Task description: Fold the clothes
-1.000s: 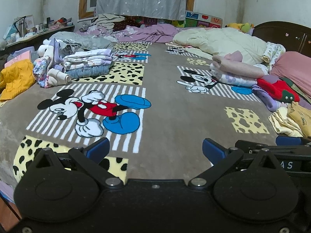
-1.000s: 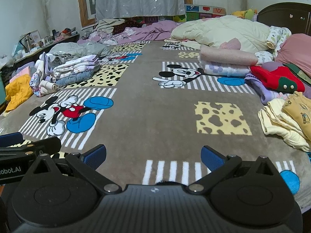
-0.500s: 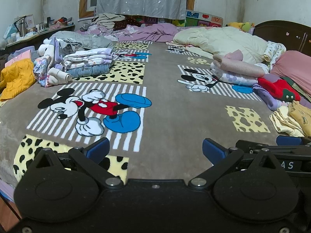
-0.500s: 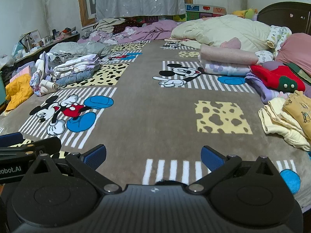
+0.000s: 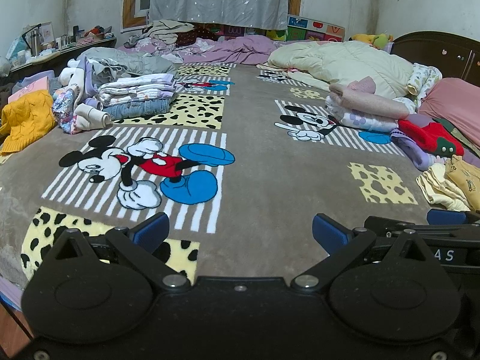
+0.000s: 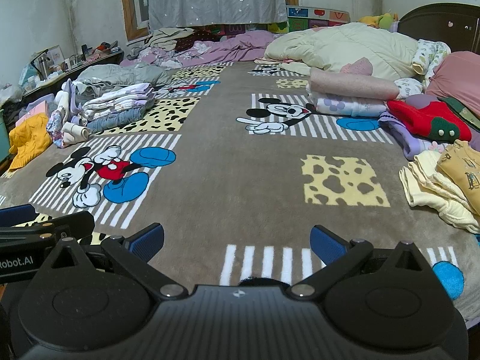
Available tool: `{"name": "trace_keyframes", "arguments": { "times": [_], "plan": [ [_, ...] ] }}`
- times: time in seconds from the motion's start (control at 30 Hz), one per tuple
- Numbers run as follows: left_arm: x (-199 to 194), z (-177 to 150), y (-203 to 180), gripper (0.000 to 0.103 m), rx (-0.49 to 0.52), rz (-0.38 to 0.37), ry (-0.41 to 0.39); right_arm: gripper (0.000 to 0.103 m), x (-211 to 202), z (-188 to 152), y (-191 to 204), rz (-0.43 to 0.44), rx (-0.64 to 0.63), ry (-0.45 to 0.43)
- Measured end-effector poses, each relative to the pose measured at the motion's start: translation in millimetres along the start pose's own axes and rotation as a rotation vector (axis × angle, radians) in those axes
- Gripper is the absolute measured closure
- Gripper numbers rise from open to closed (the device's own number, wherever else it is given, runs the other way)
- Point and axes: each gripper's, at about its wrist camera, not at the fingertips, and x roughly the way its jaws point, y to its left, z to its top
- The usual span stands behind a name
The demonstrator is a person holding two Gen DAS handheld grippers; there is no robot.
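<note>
Both grippers, left and right, hover low over the bed's blanket, jaws spread wide and empty. Just beyond, at the right edge, lies a loose yellow clothes pile. Farther off on the left, a folded stack rests beside an orange sweater.

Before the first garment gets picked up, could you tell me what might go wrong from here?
1. The pale yellow garments lie under a mustard top; grabbing one may drag both.
2. The folded stack has loose clothes against it, so it may get disturbed.
3. The left gripper and right gripper, both open and empty, sit close together and could collide.
</note>
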Motion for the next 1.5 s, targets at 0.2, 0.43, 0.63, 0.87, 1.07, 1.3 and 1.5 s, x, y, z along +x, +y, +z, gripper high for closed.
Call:
{"name": "trace_keyframes", "arguments": {
  "times": [0.2,0.43,0.63,0.87,1.07,1.3,1.5],
  "plan": [
    [-0.3,0.4,-0.2,0.000,-0.002,-0.001,0.001,0.000,-0.8,0.0,0.3,0.000,0.000,0.000],
    [-0.4,0.2,0.5,0.000,-0.003,-0.002,0.002,0.000,-1.6,-0.3,-0.5,-0.001,-0.001,0.000],
    [-1.3,0.3,0.7,0.000,-0.005,-0.009,0.004,0.000,-3.6,-0.7,-0.8,-0.001,-0.001,0.001],
    [-8.5,9.8,13.0,0.000,-0.023,-0.011,-0.015,0.000,-10.4,0.5,3.0,0.009,-0.015,-0.023],
    [-10.8,42.6,54.4,0.000,-0.099,0.044,-0.114,0.000,-11.9,17.1,5.2,0.046,-0.050,-0.048],
    [30.4,85.4,124.3,0.000,-0.118,0.189,-0.188,0.000,32.4,52.3,0.8,0.144,-0.061,-0.116],
    [99.1,123.6,200.9,0.000,-0.243,0.291,-0.154,0.000,108.9,70.4,-6.0,0.203,-0.057,-0.078]
  ]
}}
